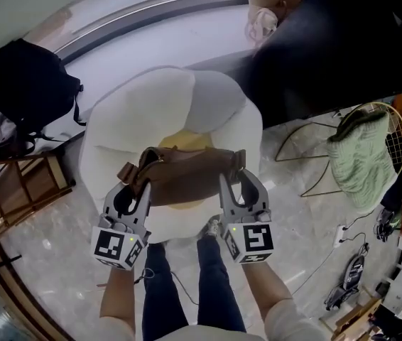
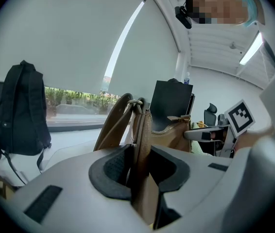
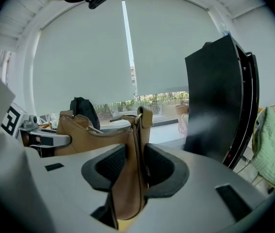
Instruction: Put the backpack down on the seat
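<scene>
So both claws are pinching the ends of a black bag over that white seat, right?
Not quite: the bag is brown, not black, as the head view shows. The left claw and right claw do pinch its ends over the white seat.

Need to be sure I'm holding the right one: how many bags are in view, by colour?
brown bag: 1
black backpack: 1
tan bag: 1
Total: 3
</scene>
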{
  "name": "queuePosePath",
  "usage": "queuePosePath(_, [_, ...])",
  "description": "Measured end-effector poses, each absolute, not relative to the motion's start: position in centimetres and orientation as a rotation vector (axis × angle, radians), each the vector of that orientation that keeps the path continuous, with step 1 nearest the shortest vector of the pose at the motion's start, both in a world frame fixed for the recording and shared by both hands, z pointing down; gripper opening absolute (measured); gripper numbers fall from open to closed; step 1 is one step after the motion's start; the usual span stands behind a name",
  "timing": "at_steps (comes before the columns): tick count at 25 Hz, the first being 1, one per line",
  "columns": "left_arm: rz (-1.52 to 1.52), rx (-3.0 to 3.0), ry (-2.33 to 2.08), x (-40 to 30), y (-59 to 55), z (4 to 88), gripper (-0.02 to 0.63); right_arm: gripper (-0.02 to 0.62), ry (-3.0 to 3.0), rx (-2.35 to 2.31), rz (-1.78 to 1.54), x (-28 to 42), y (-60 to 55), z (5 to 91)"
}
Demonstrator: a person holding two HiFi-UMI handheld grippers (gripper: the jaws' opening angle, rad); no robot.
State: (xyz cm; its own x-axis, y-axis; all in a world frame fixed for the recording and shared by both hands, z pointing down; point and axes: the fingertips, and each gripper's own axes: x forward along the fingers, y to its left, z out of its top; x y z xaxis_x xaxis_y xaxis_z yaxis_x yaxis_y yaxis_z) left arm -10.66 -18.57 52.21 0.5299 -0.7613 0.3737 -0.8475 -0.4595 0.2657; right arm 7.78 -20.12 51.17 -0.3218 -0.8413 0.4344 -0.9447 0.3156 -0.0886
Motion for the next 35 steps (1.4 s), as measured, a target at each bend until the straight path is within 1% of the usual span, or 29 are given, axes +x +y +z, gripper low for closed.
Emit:
queuePosePath(13, [0.278, 2.302, -1.337, -11.8, -19.1, 61.0, 0.109, 0.152, -2.261, 1.536, 0.472, 6.6, -21.4, 60.0])
queuePosePath(35, [0.277, 2.210, -1.391, -12.8, -21.7, 72.8, 0.109, 0.150, -2.261, 1.428, 0.435, 5.4, -24.8, 71.4])
